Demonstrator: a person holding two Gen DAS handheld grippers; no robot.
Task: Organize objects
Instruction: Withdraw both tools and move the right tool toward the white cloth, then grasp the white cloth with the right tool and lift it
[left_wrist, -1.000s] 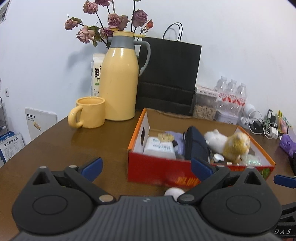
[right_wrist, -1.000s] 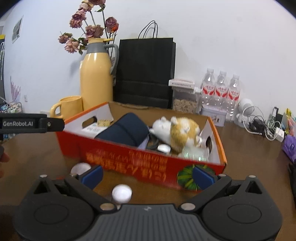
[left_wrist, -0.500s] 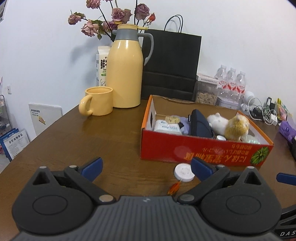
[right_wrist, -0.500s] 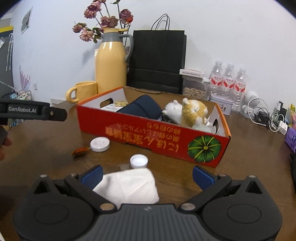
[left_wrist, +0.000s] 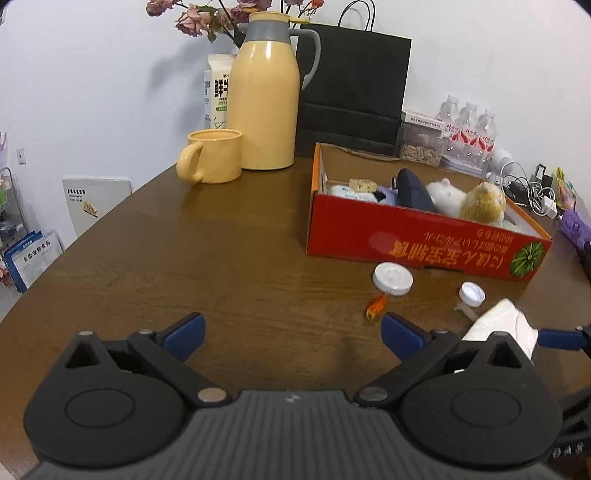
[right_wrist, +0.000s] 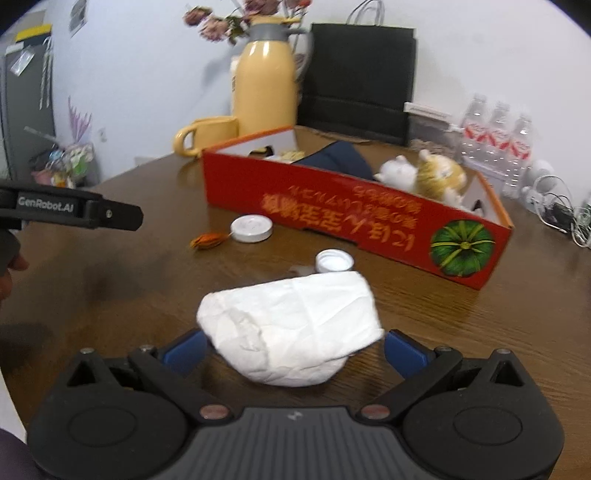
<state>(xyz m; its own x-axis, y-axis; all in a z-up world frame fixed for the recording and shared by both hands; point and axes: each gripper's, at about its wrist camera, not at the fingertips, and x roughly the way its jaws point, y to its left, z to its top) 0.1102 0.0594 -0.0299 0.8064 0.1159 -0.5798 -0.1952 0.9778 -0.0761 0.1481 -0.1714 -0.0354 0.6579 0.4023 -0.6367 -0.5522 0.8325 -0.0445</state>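
two handheld grippers are hovering over a brown wooden table (left_wrist: 221, 258). the left gripper (left_wrist: 291, 334) is spread wide and empty above bare wood. the right gripper (right_wrist: 291, 349) is also spread wide, its blue fingertips (right_wrist: 404, 352) flanking a crumpled white tissue (right_wrist: 291, 332) without pinching it. two white lids (right_wrist: 252, 228) and an orange flower bud (right_wrist: 207, 240) are lying just in front of a red cardboard box (right_wrist: 369, 218) holding a plush toy (right_wrist: 424, 175).

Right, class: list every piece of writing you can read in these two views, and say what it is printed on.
"GenRobot.AI": on the left claw's arm.
"鲜" with "FRESH" beneath: milk carton.
Red box: large upside-down characters, not legible.
Water bottle labels: too small.
Leaflets beside the table: too small.
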